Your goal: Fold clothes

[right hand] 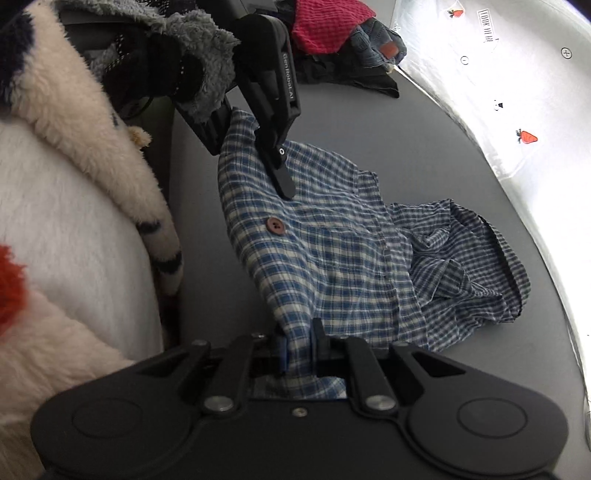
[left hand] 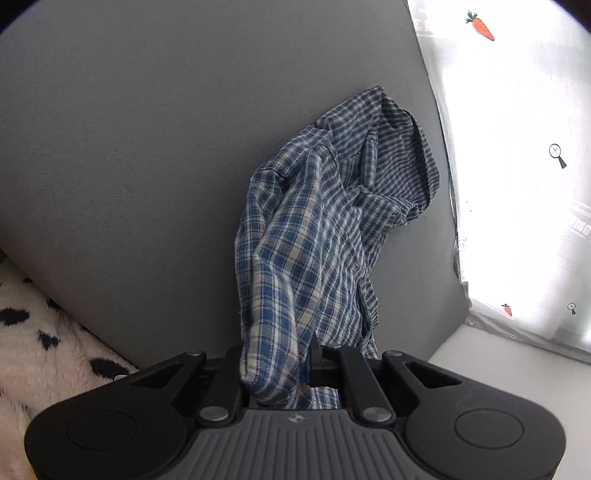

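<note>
A blue and white plaid shirt hangs from my left gripper, which is shut on one edge of it; the far end rests bunched on the grey table. In the right wrist view my right gripper is shut on another edge of the same shirt, which has a brown button. My left gripper shows there at the upper left, clamped on the shirt's far edge. The stretch of cloth between the two grippers is lifted; the rest lies crumpled on the table.
A pile of other clothes, red and denim, lies at the far end of the table. A white curtain with small prints hangs along the right side. A fluffy white spotted sleeve is at the left, and fluffy spotted fabric too.
</note>
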The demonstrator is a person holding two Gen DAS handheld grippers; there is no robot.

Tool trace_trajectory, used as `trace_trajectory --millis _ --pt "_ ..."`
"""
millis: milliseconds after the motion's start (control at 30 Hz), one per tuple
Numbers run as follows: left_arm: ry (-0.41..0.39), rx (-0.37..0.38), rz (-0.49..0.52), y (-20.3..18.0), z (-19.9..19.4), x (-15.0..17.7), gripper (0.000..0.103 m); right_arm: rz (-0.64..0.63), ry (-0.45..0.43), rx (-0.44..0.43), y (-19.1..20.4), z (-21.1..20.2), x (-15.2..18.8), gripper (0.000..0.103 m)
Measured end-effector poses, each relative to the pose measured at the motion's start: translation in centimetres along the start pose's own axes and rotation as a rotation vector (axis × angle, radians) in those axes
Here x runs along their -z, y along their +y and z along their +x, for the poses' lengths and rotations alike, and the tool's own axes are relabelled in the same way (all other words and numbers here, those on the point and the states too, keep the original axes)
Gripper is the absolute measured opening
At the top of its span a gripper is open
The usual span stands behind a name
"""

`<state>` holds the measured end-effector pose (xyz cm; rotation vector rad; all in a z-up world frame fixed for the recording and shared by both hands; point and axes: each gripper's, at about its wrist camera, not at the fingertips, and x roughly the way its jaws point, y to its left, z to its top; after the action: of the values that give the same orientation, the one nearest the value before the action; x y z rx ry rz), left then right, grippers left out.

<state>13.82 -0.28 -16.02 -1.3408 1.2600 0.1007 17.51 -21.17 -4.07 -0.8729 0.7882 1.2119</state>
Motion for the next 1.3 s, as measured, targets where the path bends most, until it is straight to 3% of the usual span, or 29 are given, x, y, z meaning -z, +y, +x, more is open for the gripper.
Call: trace_trajectory --millis 133,200,300,600,700,733,767,833,900,967,1033,1100,1167,1233,1300 --pt "0.000 0.006 -0.020 -1.4 0.9 -2.1 0.011 0.059 0.008 -0.044 -3.4 1.1 2.3 0.010" --pt "-0.013 0.035 -0.010 -3.5 1.2 -3.4 0.012 0.133 0.001 -0.032 -5.7 1.1 4.9 0.010" --pt "-0.030 0.082 0.005 -6.1 1.9 -5.6 0.016 0.237 -0.050 -0.023 -7.0 -0.7 5.8 0.010" --pt "-0.039 0.145 0.000 -14.1 7.1 -16.1 0.024 0.355 -0.079 0.163 -22.4 6.6 8.0 0.011" --pt "-0.060 0.084 0.063 -17.0 9.2 -19.7 0.036 0.473 -0.095 0.208 -27.8 9.6 9.0 0.014" --pt "-0.073 0.057 0.097 -17.8 9.7 -20.7 0.040 0.511 -0.096 0.239 -29.3 10.9 9.3 0.019" --pt "-0.099 0.026 0.130 -18.5 9.9 -21.4 0.045 0.558 -0.097 0.284 -30.2 11.6 9.8 0.030" --pt "-0.181 -0.025 0.227 -19.7 9.6 -21.9 0.055 0.663 -0.098 0.385 -31.5 12.6 10.9 0.034" --pt "-0.290 -0.070 0.350 -20.7 8.6 -21.7 0.080 0.767 -0.100 0.486 -32.8 13.6 11.9 0.038" --pt "-0.456 -0.162 0.495 -21.2 7.2 -20.2 0.081 0.876 -0.116 0.562 -33.6 14.0 13.2 0.048" --pt "-0.546 -0.253 0.634 -21.2 6.8 -18.9 0.081 0.963 -0.152 0.575 -32.7 13.3 14.5 0.051" --pt "-0.554 -0.325 0.743 -20.6 7.0 -17.9 0.081 1.020 -0.185 0.547 -31.1 13.0 15.2 0.058" --pt "-0.509 -0.364 0.794 -19.7 8.9 -17.2 0.081 1.058 -0.215 0.502 -29.4 12.9 15.7 0.072" --pt "-0.472 -0.400 0.833 -18.9 11.0 -16.6 0.081 1.063 -0.241 0.436 -27.4 13.2 15.7 0.079" --pt "-0.496 -0.467 0.879 -18.6 13.4 -15.9 0.082 1.033 -0.211 0.426 -26.0 14.8 15.3 0.081"
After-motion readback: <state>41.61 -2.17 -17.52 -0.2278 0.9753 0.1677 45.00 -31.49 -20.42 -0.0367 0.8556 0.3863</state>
